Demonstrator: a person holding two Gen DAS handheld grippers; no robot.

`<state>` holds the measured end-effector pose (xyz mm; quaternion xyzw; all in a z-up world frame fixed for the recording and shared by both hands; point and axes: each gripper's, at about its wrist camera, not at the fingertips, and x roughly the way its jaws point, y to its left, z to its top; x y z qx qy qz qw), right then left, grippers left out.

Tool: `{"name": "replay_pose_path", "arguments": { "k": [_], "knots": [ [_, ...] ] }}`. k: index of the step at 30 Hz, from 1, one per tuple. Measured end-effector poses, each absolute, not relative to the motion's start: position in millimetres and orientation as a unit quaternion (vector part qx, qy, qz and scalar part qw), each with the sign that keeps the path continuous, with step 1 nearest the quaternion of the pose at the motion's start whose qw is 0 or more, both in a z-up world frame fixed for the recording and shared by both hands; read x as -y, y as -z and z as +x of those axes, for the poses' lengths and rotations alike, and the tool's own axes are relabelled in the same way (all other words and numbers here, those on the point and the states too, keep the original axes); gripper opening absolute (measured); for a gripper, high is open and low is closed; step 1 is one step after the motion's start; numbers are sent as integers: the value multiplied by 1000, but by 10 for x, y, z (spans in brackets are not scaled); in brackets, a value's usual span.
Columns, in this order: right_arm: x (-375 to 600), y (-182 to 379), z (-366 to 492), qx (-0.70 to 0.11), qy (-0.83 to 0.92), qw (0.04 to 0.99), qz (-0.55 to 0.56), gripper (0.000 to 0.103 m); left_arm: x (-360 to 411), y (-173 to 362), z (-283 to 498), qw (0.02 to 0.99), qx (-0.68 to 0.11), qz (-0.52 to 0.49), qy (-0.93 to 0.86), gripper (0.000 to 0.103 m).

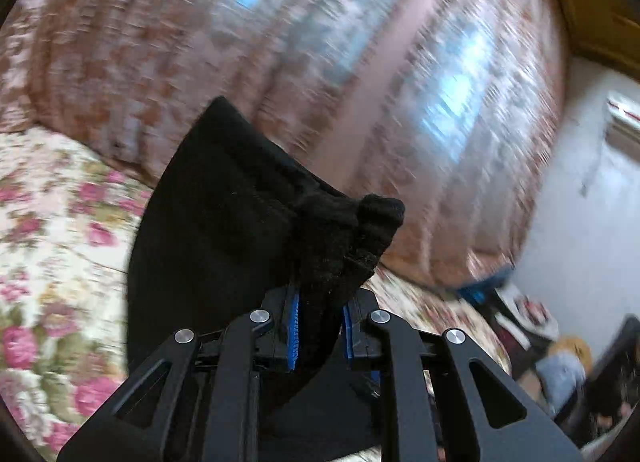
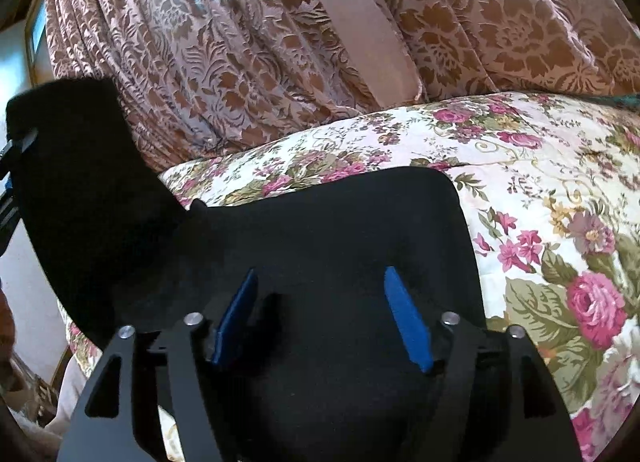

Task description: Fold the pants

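Observation:
The black pants (image 2: 328,229) lie on a floral bedspread (image 2: 540,189). My left gripper (image 1: 320,326) is shut on a bunched black edge of the pants (image 1: 336,246) and holds it raised above the bed, with the cloth hanging down to the left. That lifted part and the left gripper (image 2: 8,165) show at the left edge of the right wrist view. My right gripper (image 2: 324,318) is open, its blue pads (image 2: 404,314) spread just over the flat part of the pants, holding nothing.
A brown patterned curtain (image 2: 240,41) hangs behind the bed. The floral bedspread (image 1: 48,221) lies left of the lifted cloth. Clutter on the floor (image 1: 560,362) and a white wall with an air conditioner (image 1: 624,125) are to the right in the left wrist view.

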<state>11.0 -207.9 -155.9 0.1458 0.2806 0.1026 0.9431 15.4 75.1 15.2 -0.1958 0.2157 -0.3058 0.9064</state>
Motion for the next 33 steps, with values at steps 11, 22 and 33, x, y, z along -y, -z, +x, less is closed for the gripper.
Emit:
{"name": "replay_pose_path", "arguments": {
  "k": [11, 22, 33],
  "knots": [
    [2526, 1275, -169, -261, -139, 913, 283, 68, 251, 533, 152, 862, -311, -100, 387, 15],
    [2395, 1328, 130, -323, -188, 868, 327, 68, 368, 818, -62, 834, -323, -55, 444, 58],
    [2256, 1471, 475, -390, -181, 842, 326, 68, -523, 635, 72, 919, -257, -130, 269, 58]
  ]
}}
